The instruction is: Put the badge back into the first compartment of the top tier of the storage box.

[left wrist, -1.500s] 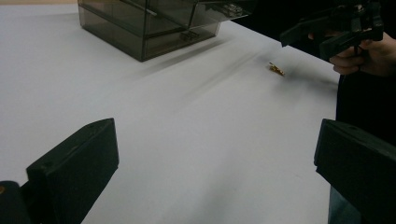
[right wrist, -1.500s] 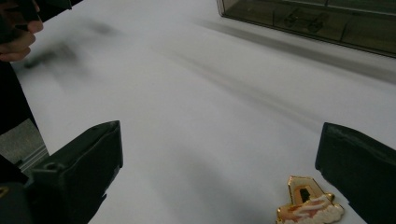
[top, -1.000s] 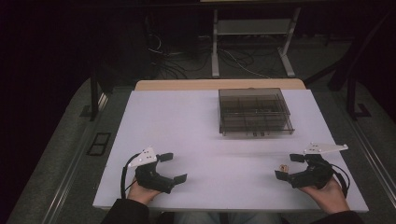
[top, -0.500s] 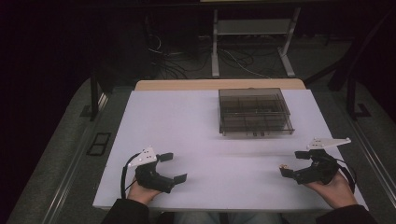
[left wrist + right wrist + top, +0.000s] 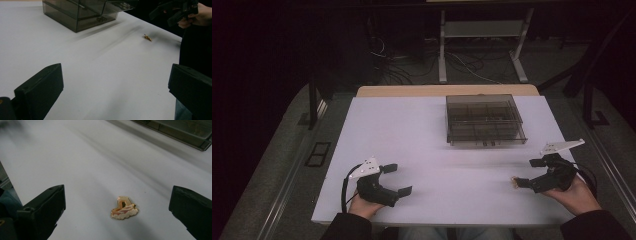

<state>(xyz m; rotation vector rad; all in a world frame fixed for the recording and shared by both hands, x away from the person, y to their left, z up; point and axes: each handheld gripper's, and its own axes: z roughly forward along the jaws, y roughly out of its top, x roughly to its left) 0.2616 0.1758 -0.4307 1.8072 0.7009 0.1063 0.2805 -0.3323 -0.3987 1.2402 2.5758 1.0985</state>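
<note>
1. Right gripper (image 5: 532, 173) rests low over the white table (image 5: 422, 140) at its right edge, jaws spread wide apart, holding nothing.
2. Small gold pin (image 5: 124, 208) lies flat on the table between those jaws, touching neither.
3. Left gripper (image 5: 397, 179) sits at the near left, jaws also apart and empty.
4. Smoky plastic organizer box (image 5: 484, 119) stands farther back, well apart from the pin.
</note>
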